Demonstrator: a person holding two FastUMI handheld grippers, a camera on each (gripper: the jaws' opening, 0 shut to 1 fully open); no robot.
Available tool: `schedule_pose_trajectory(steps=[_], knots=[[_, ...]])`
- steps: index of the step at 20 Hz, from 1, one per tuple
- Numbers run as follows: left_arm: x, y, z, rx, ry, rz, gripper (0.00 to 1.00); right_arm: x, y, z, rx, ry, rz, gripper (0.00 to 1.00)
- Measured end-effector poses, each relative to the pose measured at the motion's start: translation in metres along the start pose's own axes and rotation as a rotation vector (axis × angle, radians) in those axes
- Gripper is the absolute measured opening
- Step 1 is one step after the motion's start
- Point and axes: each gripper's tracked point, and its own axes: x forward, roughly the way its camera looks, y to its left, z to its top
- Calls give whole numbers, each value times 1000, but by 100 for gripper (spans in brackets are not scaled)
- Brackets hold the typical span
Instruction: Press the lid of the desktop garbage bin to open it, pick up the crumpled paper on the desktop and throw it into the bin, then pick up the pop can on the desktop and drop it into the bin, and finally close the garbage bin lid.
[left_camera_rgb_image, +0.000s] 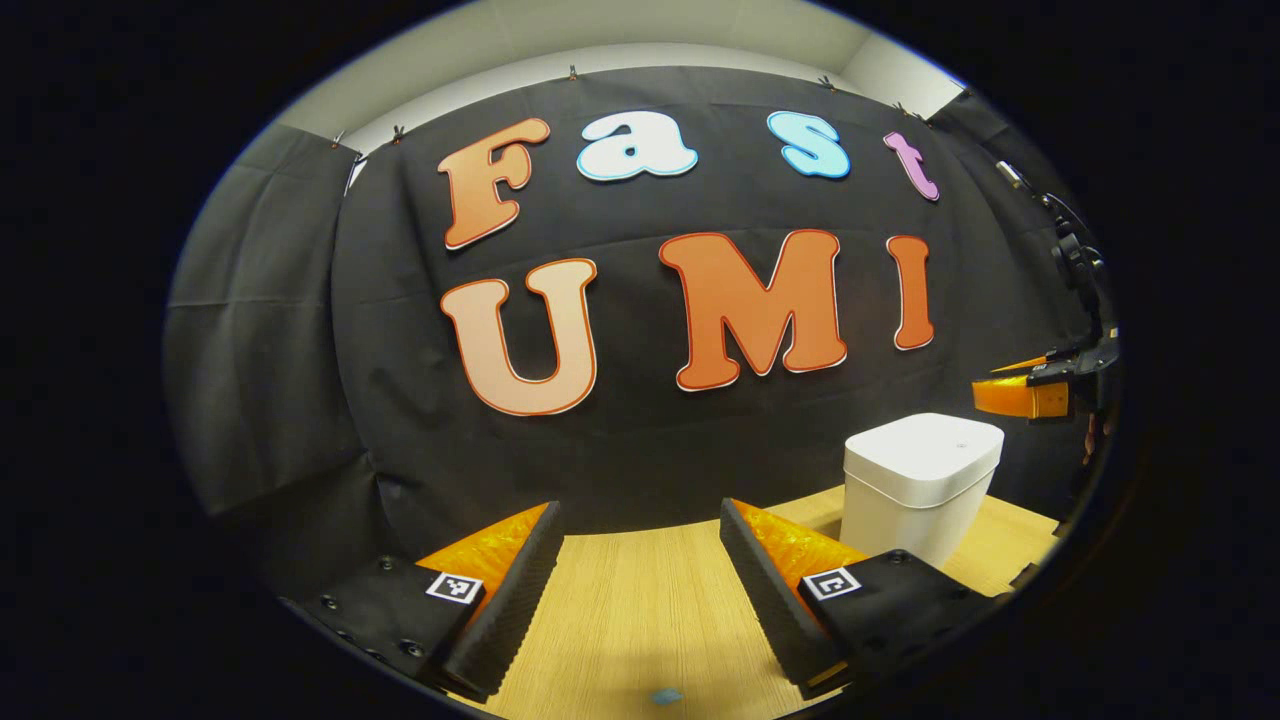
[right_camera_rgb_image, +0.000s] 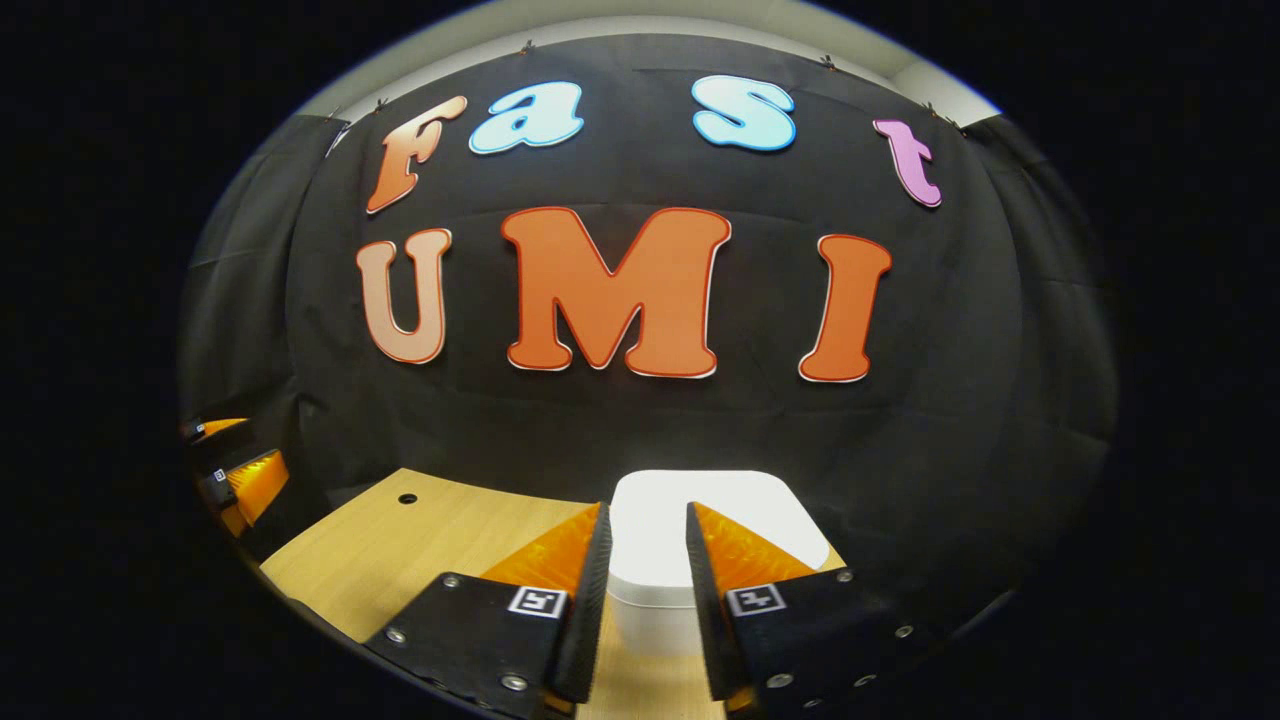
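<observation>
The white desktop bin (left_camera_rgb_image: 920, 480) stands with its lid down at the right of the wooden table (left_camera_rgb_image: 640, 610), close to the black wall cloth. My left gripper (left_camera_rgb_image: 640, 510) hovers low over the table, left of the bin, open with nothing between its fingers. My right gripper (left_camera_rgb_image: 1030, 390) hangs a little above and to the right of the bin in the left gripper view. In the right gripper view the bin lid (right_camera_rgb_image: 770, 520) lies just beyond and under my right gripper (right_camera_rgb_image: 648, 512), whose fingers stand a narrow gap apart, holding nothing.
The table (right_camera_rgb_image: 400, 540) has a small round hole (right_camera_rgb_image: 407, 497) near its far left. My left gripper (right_camera_rgb_image: 235, 455) appears at the left edge of the right gripper view. A small blue mark (left_camera_rgb_image: 665, 695) sits on the wood near me. Black cloth closes off the back and sides.
</observation>
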Motion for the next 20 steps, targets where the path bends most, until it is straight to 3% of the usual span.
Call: schedule_pose_trajectory(steps=[1, 2, 6, 10, 20], knots=[[-1, 0, 0, 0, 2, 1, 100, 2, -7, -1, 4, 3, -15, 33], [-1, -3, -1, 0, 5, 1, 100, 5, -13, -1, 9, 8, -22, 26], [-2, -10, -2, 6, 20, 4, 100, 13, -27, -9, 46, 29, -27, 7], [-5, -16, -8, 18, 41, 14, 100, 21, -27, -15, 33, 32, 15, 1], [-7, -34, -34, 21, 137, 42, 100, 67, -42, -42, 22, 84, 39, 1]])
